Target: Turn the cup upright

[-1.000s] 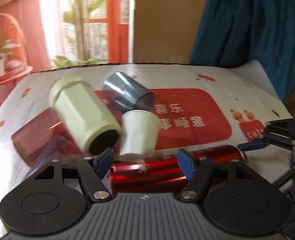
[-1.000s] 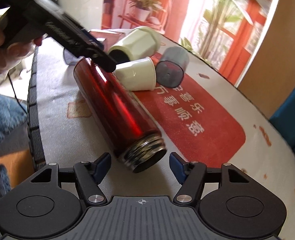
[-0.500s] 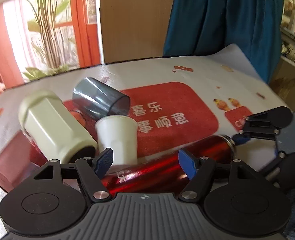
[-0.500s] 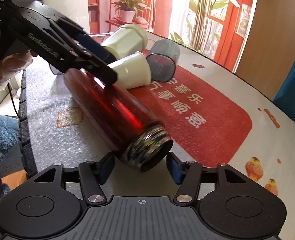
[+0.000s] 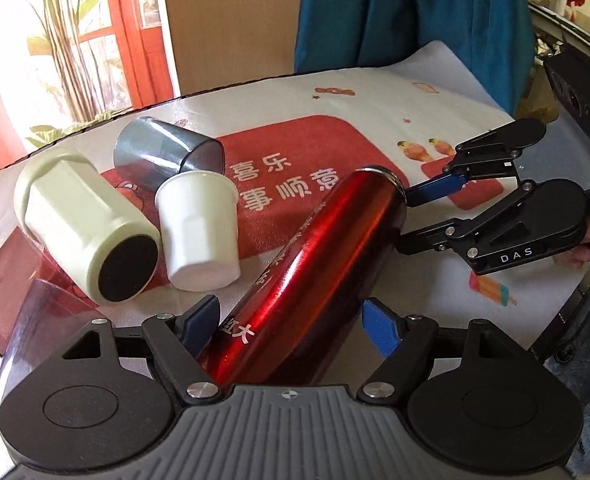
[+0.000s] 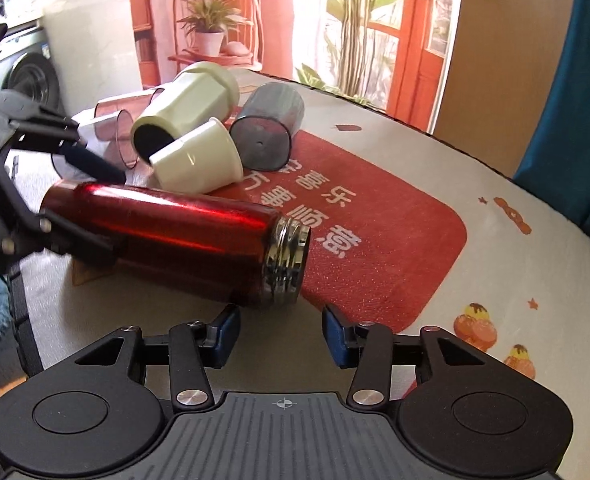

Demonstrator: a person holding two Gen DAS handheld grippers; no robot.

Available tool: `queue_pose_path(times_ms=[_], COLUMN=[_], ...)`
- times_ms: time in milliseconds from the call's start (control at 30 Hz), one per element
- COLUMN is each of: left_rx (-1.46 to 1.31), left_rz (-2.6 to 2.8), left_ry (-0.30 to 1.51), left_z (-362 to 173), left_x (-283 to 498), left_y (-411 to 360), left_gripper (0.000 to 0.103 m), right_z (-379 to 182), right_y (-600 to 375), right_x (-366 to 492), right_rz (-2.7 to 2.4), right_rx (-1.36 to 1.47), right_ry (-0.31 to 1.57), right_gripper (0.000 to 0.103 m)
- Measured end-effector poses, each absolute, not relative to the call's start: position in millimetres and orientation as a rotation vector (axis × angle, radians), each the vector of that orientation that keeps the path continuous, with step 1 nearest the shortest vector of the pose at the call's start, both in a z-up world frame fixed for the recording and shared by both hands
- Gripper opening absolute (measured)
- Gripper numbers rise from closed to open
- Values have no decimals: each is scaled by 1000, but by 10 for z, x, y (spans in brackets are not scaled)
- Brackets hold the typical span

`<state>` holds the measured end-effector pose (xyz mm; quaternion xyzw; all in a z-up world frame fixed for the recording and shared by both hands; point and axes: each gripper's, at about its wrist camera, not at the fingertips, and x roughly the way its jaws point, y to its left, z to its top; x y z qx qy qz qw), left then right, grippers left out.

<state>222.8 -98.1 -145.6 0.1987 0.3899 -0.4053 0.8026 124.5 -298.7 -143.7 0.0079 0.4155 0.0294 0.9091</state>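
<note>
Left wrist view: red flask lying down between spread fingers

Glossy red metal flask [image 5: 307,280] lies on its side across the worktop [image 5: 435,92], base low in the frame, threaded steel mouth [image 6: 287,266] open. The left hand-held gripper [image 5: 291,320] is spread around its base; the right hand-held gripper [image 6: 281,334] is spread just short of the mouth. At upper left, a pale green tumbler [image 5: 83,224], white cup [image 5: 199,232] and grey cup [image 5: 167,156] lie tipped over together, nothing visible inside them.

free: red mat [image 6: 383,240] beyond flask mouth | blocked: 3 cups [image 5: 199,232] crowd red flask [image 5: 315,264]
</note>
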Motion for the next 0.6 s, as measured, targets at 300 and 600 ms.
queue_pose_path(times_ms=[300, 600], left_rx=[492, 498], left_rz=[-815, -772], left_ry=[838, 817], left_z=[-1522, -1507], left_x=[2157, 1995], left_y=[-1068, -1088], left_gripper=[78, 76], right_z=[-1379, -1362], right_y=[-3043, -3273], right_x=[1299, 1372], right_rz=[47, 10], right_rx=[242, 694], right_ry=[842, 862], right_gripper=[43, 58])
